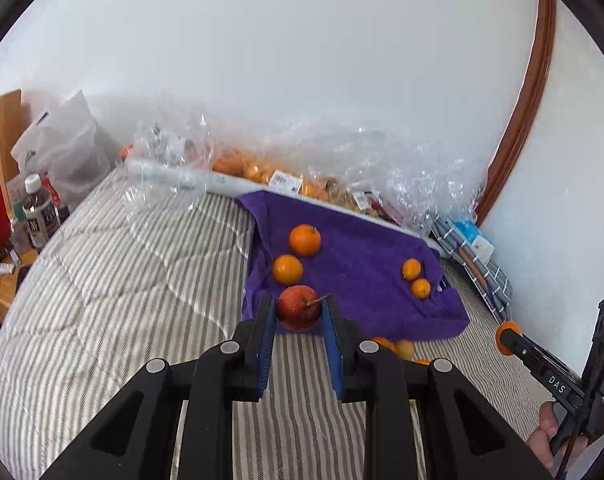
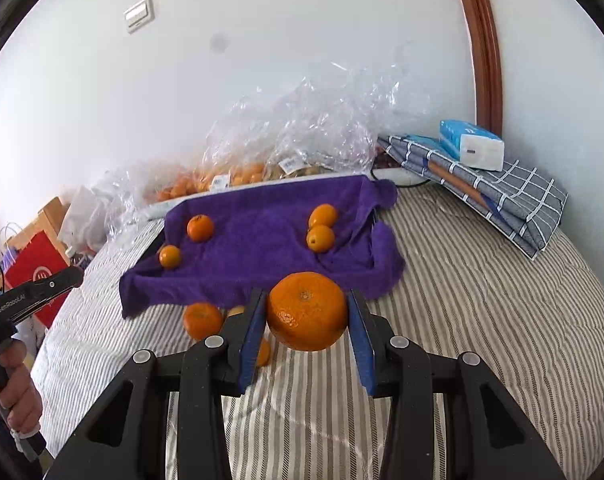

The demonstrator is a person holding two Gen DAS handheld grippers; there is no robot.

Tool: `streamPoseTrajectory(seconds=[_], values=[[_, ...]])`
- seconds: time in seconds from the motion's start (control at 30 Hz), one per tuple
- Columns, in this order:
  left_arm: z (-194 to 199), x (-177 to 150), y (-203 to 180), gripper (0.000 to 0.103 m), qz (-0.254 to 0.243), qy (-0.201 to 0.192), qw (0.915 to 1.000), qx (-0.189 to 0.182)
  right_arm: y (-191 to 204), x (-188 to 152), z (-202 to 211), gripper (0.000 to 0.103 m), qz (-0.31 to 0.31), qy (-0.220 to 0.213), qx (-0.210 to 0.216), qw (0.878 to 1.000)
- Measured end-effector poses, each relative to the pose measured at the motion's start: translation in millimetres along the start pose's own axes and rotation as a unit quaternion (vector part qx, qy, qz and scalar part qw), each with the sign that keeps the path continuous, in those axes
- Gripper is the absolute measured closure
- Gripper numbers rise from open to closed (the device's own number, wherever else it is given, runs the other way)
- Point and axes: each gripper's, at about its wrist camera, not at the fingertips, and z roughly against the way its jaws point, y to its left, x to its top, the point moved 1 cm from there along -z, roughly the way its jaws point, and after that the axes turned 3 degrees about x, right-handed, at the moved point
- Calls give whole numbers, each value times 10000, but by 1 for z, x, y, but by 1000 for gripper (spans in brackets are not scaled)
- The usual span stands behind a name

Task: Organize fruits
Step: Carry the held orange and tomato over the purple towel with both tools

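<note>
**Two fruits held above a striped bed**

A bed (image 2: 481,288) with a grey-and-white striped cover fills the room's near ground, backed by a plain white wall. On it sits a tray draped with a purple towel (image 2: 262,240), the landmark here.

The left gripper (image 1: 300,310) has its jaws closed on a small red apple (image 1: 298,306), stem pointing right, held off the bed at the towel's near edge. The right gripper (image 2: 306,312) has its jaws gripping a large orange (image 2: 306,311) between the blue pads, likewise at the towel's near edge and above the cover.

On the towel, toward its left side, lie two oranges (image 1: 305,240) close together; toward its right side lie two smaller oval orange fruits (image 1: 411,269), touching or nearly so. Just in front of the towel's near edge, on the striped cover, lie a few more loose orange fruits (image 2: 202,320).

Behind the towel, against the wall, stand crumpled clear plastic bags (image 2: 302,128) with packed orange fruit. To the towel's right lies a folded checked blue cloth (image 2: 501,196) with a blue-and-white tissue pack (image 2: 471,144) on top. Far to the towel's left stands a red paper bag (image 2: 38,268).

A hand (image 2: 16,392) grips the left gripper's handle.
</note>
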Motion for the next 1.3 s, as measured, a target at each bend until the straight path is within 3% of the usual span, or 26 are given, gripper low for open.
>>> streamPoseTrajectory(seconds=[0.13,0.37,0.7,0.93,1.1,1.23,1.3], values=[[2,13,2,81,-84,-200,9997,112,3,15,-5,62,86,-108,-7,9999],[-17,26,7,81,23,-81,9999,74,5,35,-26,63,172,-123,6,9998],[-88,39,-23,81,-114,212,9997,-21,-7,57,-82,63,283,35,-170,9994],[-140,30,-40,81,-265,584,9979,-73,-19,42,-120,63,194,451,-113,9987],[-149,13,-43,81,-462,787,9957,-155,-22,36,-130,63,133,688,-60,9975],[-156,9,-41,81,-264,1084,9934,-282,-18,31,-140,63,254,827,-100,9962],[-155,9,-43,81,-320,1054,9938,-180,-17,29,-142,62,306,831,-160,9959]])
